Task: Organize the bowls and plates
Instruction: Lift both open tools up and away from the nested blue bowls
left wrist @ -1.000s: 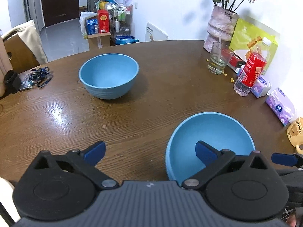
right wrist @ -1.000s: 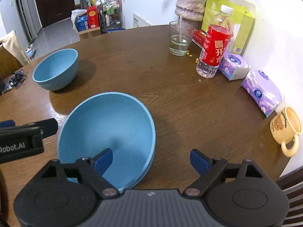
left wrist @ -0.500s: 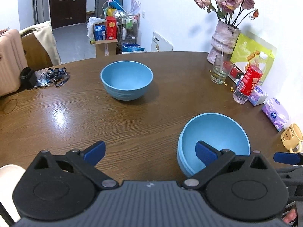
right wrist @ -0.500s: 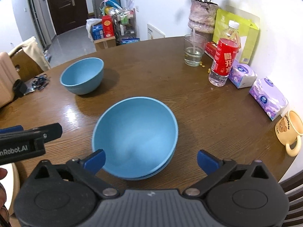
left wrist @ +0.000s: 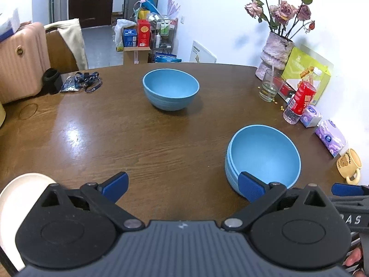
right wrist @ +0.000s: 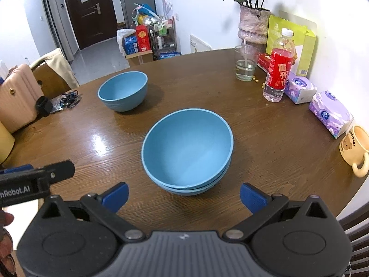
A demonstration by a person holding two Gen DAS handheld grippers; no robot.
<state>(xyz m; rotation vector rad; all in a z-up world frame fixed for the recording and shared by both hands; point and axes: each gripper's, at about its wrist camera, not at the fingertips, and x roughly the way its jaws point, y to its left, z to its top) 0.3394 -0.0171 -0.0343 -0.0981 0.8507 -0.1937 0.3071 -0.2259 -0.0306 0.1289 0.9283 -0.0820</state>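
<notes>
Round wooden table point(right wrist: 265, 143): dark brown, glossy, bearing all items below.

Stacked blue bowls point(right wrist: 188, 150): two nested, upright, on the table's near half, just ahead of the right gripper; in the left wrist view the stack point(left wrist: 264, 157) sits toward the table's right side.

Single blue bowl point(left wrist: 170, 88): upright, empty, near the table's centre, well apart from the stack and beyond it to the left; also seen at point(right wrist: 123, 91).

Right gripper point(right wrist: 183, 196): fingers spread wide, jaws having just been opening; nothing between them, and the stack stands clear in front.

Left gripper point(left wrist: 182, 183): fingers wide apart, holding nothing, over bare table to the left of the stack.

White plate point(left wrist: 16, 198): partly visible at the table's near left edge.

Along the table's right edge, against the wall: vase of dried roses point(right wrist: 253, 25), drinking glass point(right wrist: 245, 63), red-labelled bottle point(right wrist: 280, 69), two purple tissue packs point(right wrist: 331, 113), yellow bear mug point(right wrist: 355, 149).

At the table's far left edge: lanyards point(left wrist: 84, 82).
</notes>
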